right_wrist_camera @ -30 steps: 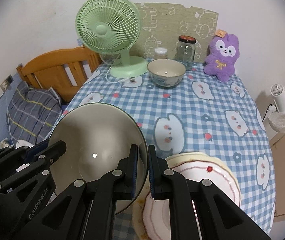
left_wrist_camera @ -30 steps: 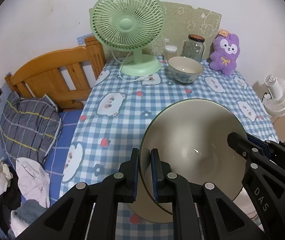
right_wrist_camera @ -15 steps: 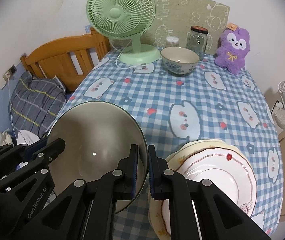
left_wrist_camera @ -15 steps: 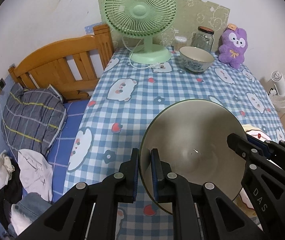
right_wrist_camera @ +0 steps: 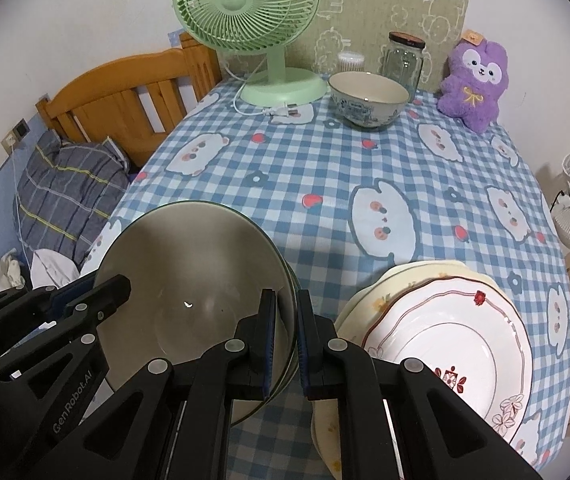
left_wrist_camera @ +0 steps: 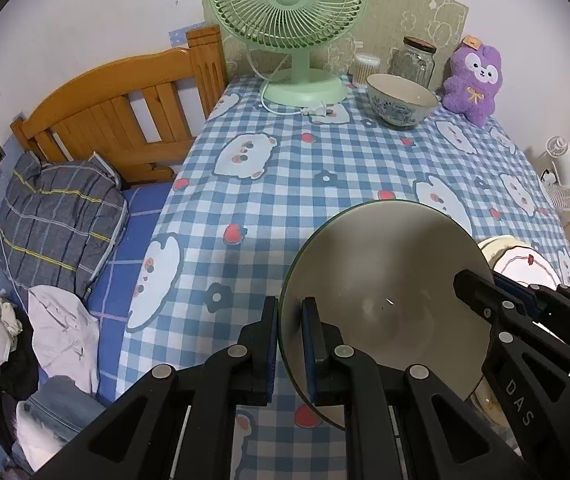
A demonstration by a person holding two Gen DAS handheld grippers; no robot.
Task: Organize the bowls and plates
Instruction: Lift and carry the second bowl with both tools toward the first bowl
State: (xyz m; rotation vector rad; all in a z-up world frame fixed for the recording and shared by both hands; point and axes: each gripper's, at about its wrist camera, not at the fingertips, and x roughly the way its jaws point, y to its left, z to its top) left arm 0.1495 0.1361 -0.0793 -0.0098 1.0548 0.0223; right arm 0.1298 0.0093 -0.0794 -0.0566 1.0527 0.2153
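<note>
While clamped by both tongs on opposite rims, left tongs [left_wrist_camera: 289, 320], right tongs [right_wrist_camera: 285, 314], large bowl [left_wrist_camera: 385, 300] held above checked worktop [left_wrist_camera: 305, 184], stacked plates [right_wrist_camera: 445, 340] just beside.

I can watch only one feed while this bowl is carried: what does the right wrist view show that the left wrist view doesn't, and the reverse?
Only the right wrist view shows the stacked plates almost whole, beside the right gripper; the left view catches just their edge. Only the left wrist view shows the pile of clothes on the bed in full. Both show the large bowl, clamped at opposite rims by the left gripper and the right one, plus the patterned bowl, green fan, glass jar and purple plush.
</note>
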